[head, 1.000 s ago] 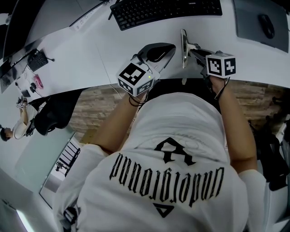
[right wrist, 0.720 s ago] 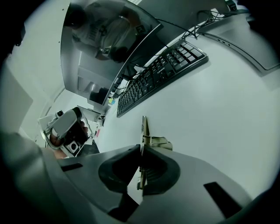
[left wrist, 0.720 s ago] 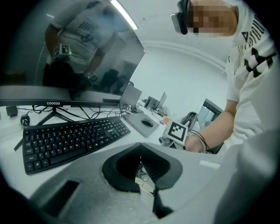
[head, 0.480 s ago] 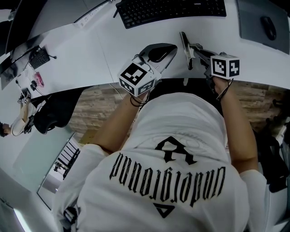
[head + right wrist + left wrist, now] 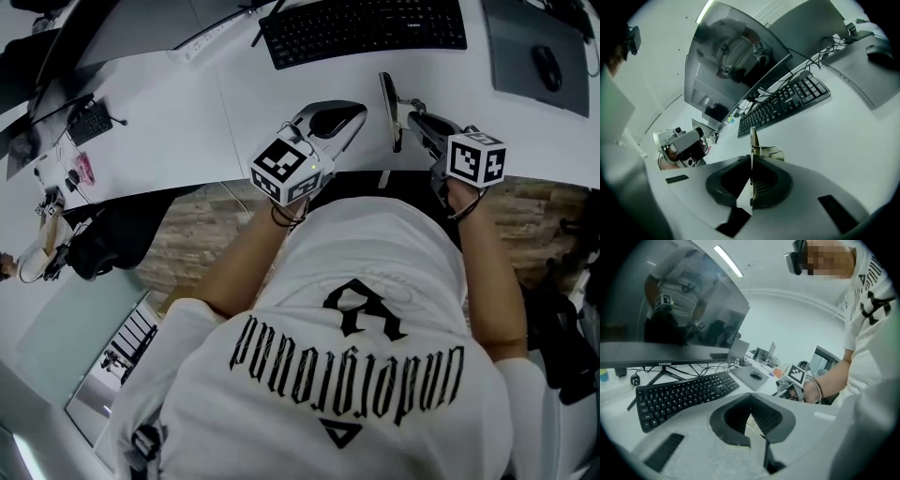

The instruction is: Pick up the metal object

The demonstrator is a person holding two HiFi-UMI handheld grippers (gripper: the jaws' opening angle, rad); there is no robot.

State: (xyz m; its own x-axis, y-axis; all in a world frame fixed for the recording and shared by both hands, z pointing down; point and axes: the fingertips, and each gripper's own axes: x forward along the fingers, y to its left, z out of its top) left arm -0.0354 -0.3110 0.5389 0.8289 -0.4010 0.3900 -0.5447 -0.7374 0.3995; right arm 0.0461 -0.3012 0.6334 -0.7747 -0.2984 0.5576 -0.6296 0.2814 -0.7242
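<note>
Metal plate (image 5: pixel 387 111): thin, stiff, slick, probably light; your right tongs (image 5: pixel 751 163) clamp its flat faces, left tongs (image 5: pixel 752 401) closed, empty.

The person wears a white short-sleeved T-shirt (image 5: pixel 281 394) printed in black: a row of gothic lettering (image 5: pixel 347 370), an angular emblem (image 5: pixel 361 309) and a small triangle (image 5: pixel 339 433). A thin black band (image 5: pixel 281 214) rings the left wrist, and a dark cord (image 5: pixel 464 202) rings the right. The left gripper (image 5: pixel 354 112) and right gripper (image 5: pixel 414 119) have pale grey shells with black pads. Each carries a white cube with black square markers, the left cube (image 5: pixel 289 169) and the right cube (image 5: pixel 478 157).
</note>
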